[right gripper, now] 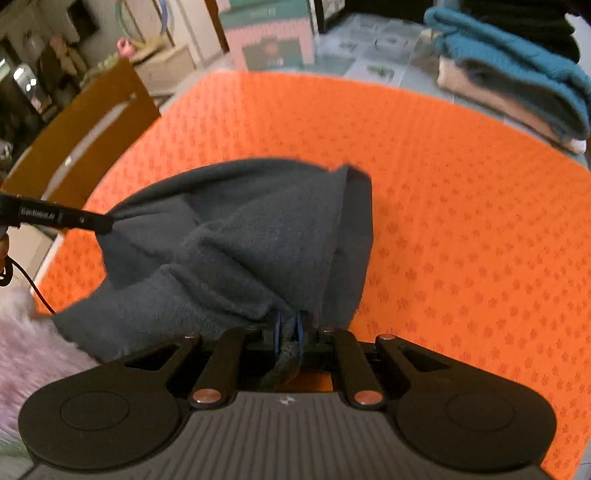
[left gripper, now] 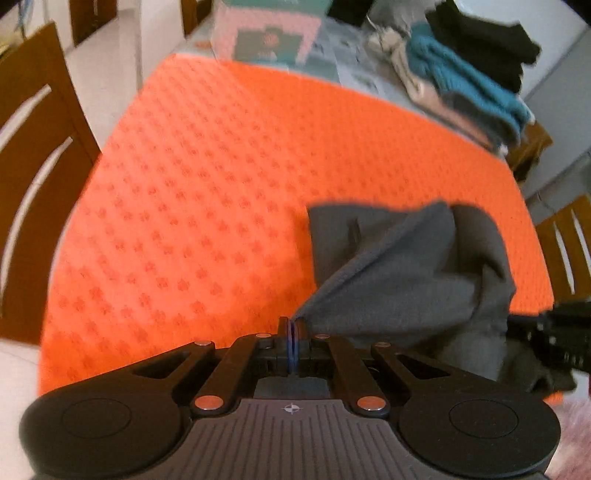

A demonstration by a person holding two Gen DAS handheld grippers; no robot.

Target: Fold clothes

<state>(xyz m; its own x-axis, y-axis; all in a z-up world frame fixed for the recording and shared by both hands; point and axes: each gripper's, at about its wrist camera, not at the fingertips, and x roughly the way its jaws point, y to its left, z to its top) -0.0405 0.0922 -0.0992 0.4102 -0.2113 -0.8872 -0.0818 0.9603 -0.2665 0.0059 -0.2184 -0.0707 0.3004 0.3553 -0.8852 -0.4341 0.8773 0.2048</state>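
On the far left I saw a wooden chair point(left gripper: 33, 155) standing beside the table, its slatted back toward me. Next to it the orange mat point(left gripper: 207, 192), printed with small flowers, covered most of the tabletop. My left gripper point(left gripper: 291, 326) was clenched on a corner of the grey garment point(left gripper: 402, 273), its blue pads pressed together with the cloth pulled taut from them. The garment hung bunched over the near right part of the mat, lifted at both held points and sagging in folds between them. In the right wrist view my right gripper point(right gripper: 290, 326) was likewise clamped on a gathered edge of the grey garment point(right gripper: 251, 236), with cloth trailing down between the fingers. The left gripper point(right gripper: 105, 223) showed there from the side, pinching the opposite corner. Behind the mat stood a pink and green box point(left gripper: 266, 33). At the far right a stack of folded clothes point(left gripper: 476, 74), teal, beige and black, lay on the table beyond the mat.
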